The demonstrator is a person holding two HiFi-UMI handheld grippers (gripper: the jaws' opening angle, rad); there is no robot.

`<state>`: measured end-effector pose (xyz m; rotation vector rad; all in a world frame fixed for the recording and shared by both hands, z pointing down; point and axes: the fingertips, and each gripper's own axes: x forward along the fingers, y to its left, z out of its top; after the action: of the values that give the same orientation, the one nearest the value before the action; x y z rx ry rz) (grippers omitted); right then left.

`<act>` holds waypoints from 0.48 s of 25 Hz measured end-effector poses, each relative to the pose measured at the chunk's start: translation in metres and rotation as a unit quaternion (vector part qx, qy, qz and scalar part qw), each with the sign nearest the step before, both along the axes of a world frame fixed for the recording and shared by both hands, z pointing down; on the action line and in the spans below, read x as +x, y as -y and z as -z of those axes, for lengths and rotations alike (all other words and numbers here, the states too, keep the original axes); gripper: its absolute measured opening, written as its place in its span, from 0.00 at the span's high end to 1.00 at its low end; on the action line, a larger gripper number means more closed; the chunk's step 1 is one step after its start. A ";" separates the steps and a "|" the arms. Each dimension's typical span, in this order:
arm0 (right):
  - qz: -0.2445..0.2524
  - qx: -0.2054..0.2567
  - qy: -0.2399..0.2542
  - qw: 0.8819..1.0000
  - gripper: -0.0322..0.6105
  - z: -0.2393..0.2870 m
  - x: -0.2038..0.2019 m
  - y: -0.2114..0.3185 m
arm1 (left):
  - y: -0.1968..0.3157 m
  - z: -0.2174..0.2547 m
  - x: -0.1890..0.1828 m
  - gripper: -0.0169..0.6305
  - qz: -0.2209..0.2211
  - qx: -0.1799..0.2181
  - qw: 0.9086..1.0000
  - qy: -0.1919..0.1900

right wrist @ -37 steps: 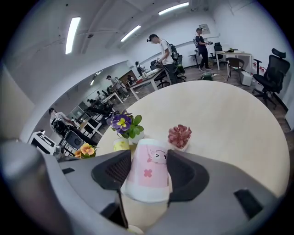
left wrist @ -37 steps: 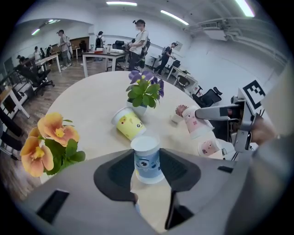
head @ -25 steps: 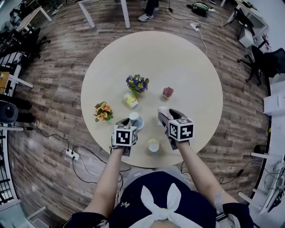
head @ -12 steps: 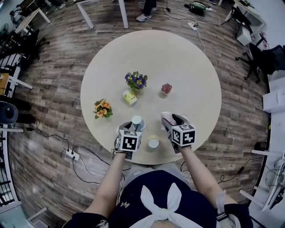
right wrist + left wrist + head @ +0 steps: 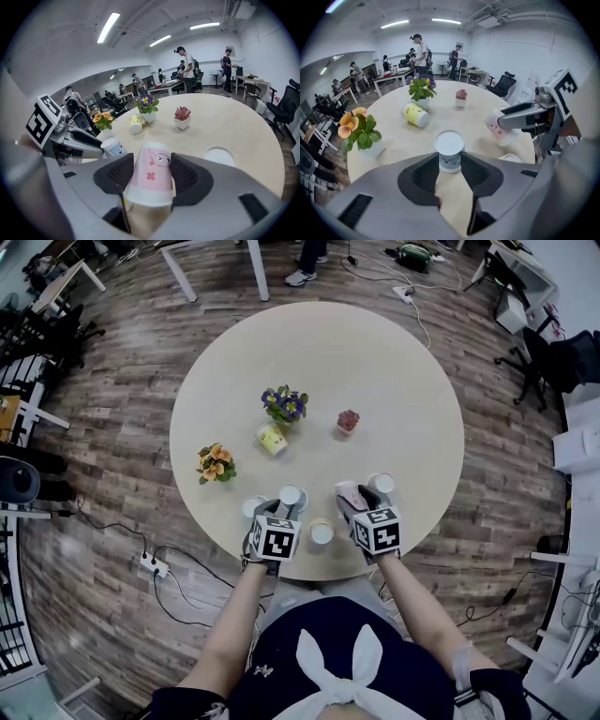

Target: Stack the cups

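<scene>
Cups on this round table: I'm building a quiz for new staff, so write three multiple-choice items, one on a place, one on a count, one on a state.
1. Where is the pink cup?
A) on the floor
B) between the right tool's jaws
C) on a chair

2. How many potted plants stand on the table?
A) one
B) five
C) three

3. How is the yellow cup placed?
A) lying on its side
B) standing upright
C) upside down

Answers:
1 B: the jaws close on the cup's two sides.
2 C: there are purple flowers, orange flowers and a small red plant.
3 A: its side rests on the table, next to the purple flowers.
</scene>
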<state>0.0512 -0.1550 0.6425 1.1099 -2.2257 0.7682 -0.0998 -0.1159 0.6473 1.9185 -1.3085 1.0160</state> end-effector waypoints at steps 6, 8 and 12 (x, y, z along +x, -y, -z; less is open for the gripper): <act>0.020 0.051 -0.011 0.998 0.56 -0.009 0.005 -0.024 | -0.009 -0.002 0.003 0.74 -0.002 -0.001 1.000 0.002; 0.026 0.061 -0.016 0.998 0.56 -0.014 0.008 -0.034 | -0.012 -0.002 0.003 0.75 -0.003 -0.001 1.000 0.004; 0.027 0.057 -0.027 0.998 0.56 -0.025 0.015 -0.053 | -0.017 -0.001 0.004 0.77 -0.001 0.002 1.000 0.008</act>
<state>0.0663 -0.1023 0.6676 1.1064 -2.2684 0.5896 -0.0962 -0.0992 0.6484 1.9182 -1.3192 1.0320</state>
